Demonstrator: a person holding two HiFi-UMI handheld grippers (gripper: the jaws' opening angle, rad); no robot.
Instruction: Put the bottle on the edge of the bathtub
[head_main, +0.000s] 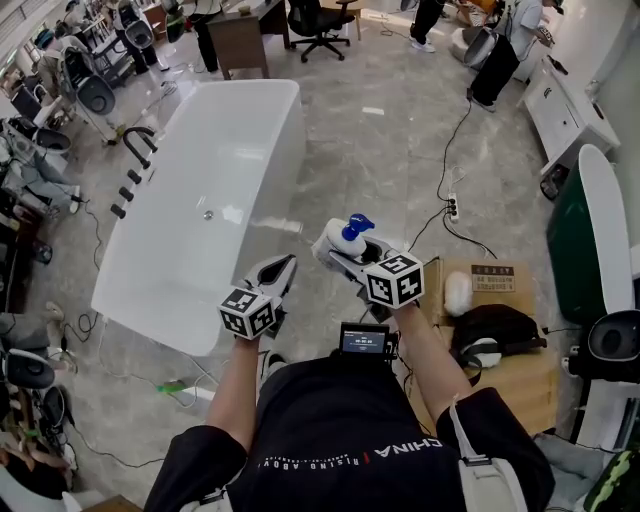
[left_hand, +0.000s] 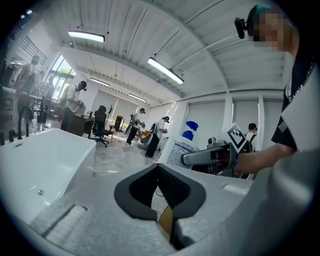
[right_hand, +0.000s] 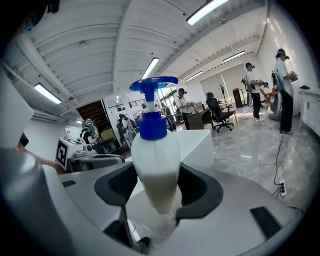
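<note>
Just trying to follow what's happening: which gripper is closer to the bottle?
Right. The right gripper is clamped on the bottle, its jaws pressing the body from both sides. The left gripper, shut and empty, hangs to the bottle's left, apart from it.

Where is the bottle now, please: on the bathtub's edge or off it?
Off it. The bottle sits clamped between the right gripper's jaws, held in the air beside the bathtub.
</note>
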